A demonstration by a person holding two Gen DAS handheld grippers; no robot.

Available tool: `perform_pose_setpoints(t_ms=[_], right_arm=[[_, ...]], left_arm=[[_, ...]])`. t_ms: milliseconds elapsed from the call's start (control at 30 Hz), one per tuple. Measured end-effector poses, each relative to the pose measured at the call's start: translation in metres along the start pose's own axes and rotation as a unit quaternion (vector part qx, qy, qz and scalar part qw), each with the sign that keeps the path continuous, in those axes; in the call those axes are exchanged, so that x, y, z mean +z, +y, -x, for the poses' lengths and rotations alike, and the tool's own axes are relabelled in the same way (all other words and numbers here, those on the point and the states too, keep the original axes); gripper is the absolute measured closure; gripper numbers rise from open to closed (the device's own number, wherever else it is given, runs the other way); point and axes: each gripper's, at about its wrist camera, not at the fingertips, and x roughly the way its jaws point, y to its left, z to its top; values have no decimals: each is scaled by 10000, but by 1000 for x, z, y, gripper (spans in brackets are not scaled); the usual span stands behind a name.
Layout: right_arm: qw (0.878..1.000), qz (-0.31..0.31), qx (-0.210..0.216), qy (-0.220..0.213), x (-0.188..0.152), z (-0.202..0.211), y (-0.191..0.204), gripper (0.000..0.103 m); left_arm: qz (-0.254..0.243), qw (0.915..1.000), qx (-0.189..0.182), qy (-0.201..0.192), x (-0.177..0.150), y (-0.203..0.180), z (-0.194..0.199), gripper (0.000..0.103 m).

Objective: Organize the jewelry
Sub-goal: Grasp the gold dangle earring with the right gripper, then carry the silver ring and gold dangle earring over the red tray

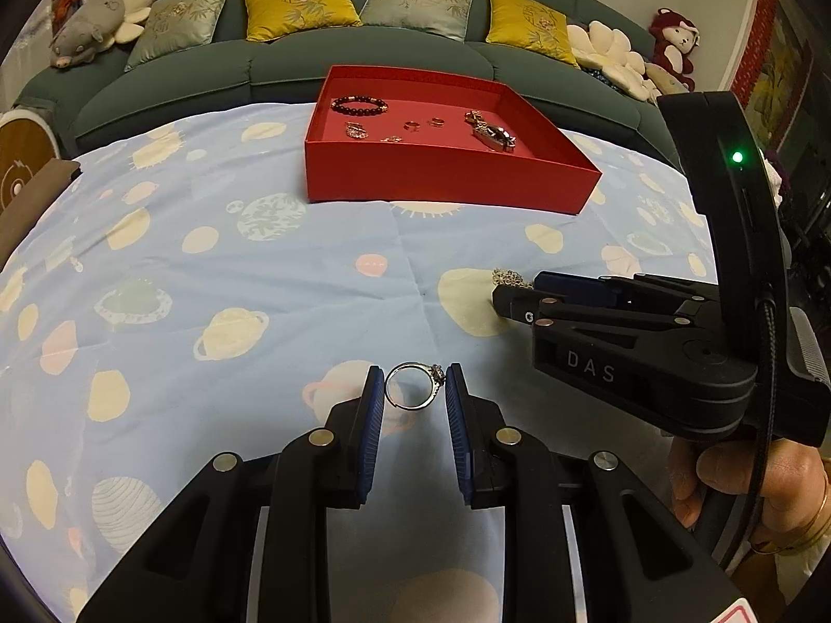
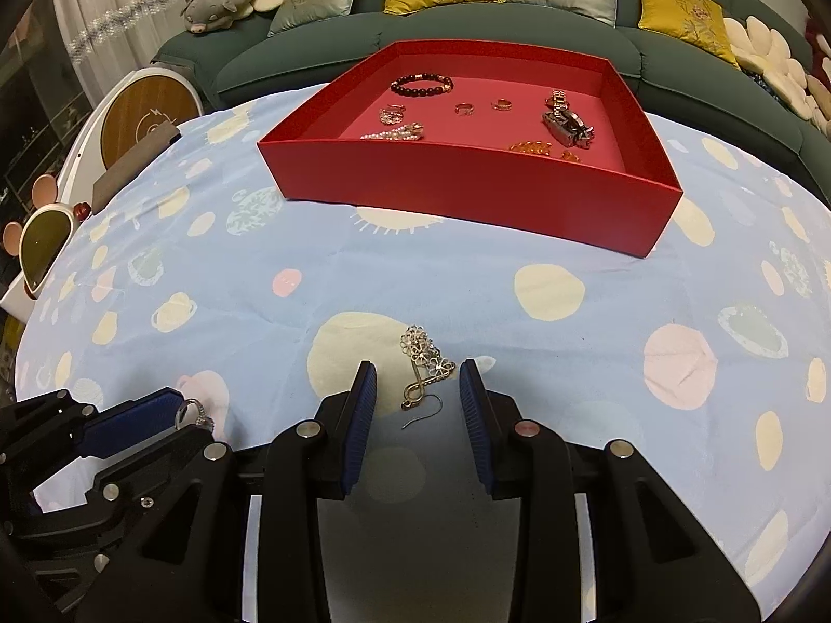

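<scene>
A silver ring with a small stone [image 1: 438, 375] stands upright between the blue pads of my left gripper [image 1: 414, 371], which is shut on it just above the blue patterned cloth; the right wrist view shows this ring [image 2: 195, 411] at the lower left. A flower-chain earring with a hook [image 2: 423, 363] lies on the cloth between the fingers of my right gripper [image 2: 418, 368], which is open, its pads apart from the earring. In the left wrist view the right gripper [image 1: 514, 288] reaches in from the right over the earring [image 1: 511, 276]. The red box [image 1: 446, 176] [image 2: 467, 176] sits beyond.
The box holds a dark bead bracelet [image 2: 421, 84], two rings, a metal watch [image 2: 566, 122], earrings and amber pieces. A green sofa [image 1: 291, 59] with cushions and plush toys runs behind the table. A person's hand [image 1: 748, 483] grips the right tool. A round white device [image 2: 148, 114] stands at the left.
</scene>
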Motion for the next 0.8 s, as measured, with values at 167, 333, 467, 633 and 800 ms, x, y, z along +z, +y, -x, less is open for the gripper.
perform_pose_setpoints(t_ms=[167,333,467,633,800], right_arm=[[10000,40,-70,-35,2,-3,2,74],[9998,95,-162,-58,2,-3,1,86],[9998,98,-185,-73,1,-2,-1,86],[9997,57,-142,-168,2,7,-5,98],[9997,-55,-90,-221,2,14,-13,99]], left_arm=[[85,10000,1,1,0,8,2,82],[141,9999,0,-41,2,11,5,82],[137,9999,12,-59,3,11,6,82],[133,9999,-5,-82,6,9,7,82],[123,9999,-25,-91,8,7,7,82]])
